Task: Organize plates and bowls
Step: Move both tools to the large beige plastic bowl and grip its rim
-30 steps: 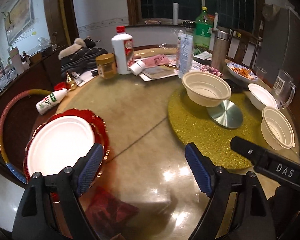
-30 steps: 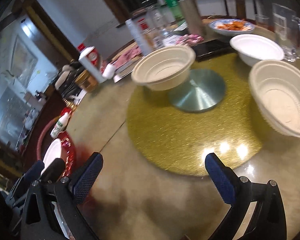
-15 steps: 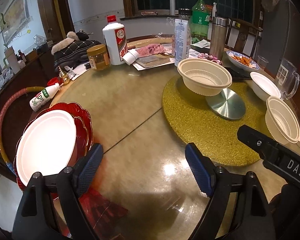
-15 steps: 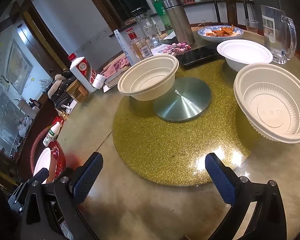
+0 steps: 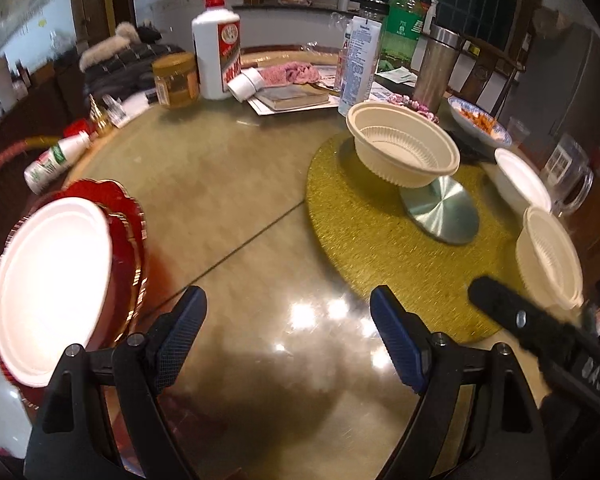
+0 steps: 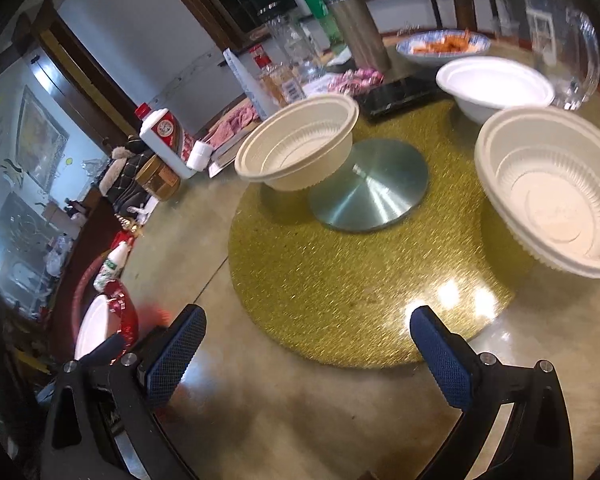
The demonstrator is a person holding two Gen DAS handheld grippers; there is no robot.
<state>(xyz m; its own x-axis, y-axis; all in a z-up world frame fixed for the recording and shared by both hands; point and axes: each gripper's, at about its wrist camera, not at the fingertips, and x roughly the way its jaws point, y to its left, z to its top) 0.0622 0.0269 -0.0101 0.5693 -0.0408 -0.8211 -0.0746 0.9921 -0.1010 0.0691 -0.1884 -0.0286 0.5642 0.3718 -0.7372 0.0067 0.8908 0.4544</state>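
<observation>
A white paper plate [image 5: 48, 280] lies on red gold-rimmed plates [image 5: 126, 232] at the table's left edge. My left gripper [image 5: 288, 316] hovers open over bare tabletop just right of them, nothing between its blue pads. On the gold glitter mat [image 6: 340, 280] one cream bowl [image 6: 300, 144] leans on a silver disc [image 6: 368, 188], and a second cream bowl [image 6: 552, 192] sits at the right. A white bowl [image 6: 496, 84] stands behind it. My right gripper [image 6: 308, 336] is open above the mat's near edge, empty; its black finger shows in the left wrist view [image 5: 540, 332].
The far side of the table is crowded: a white bottle with a red cap [image 5: 216, 48], an amber jar [image 5: 176, 80], a green bottle [image 5: 402, 28], a steel flask [image 5: 436, 68], a dish of food [image 5: 480, 120] and a glass pitcher [image 6: 560, 40]. A small bottle [image 5: 56, 160] lies near the left edge.
My left gripper has sunk and tipped down toward the table, so the plate stack now sits closer at the left. The right gripper has scarcely shifted. Both stay open.
</observation>
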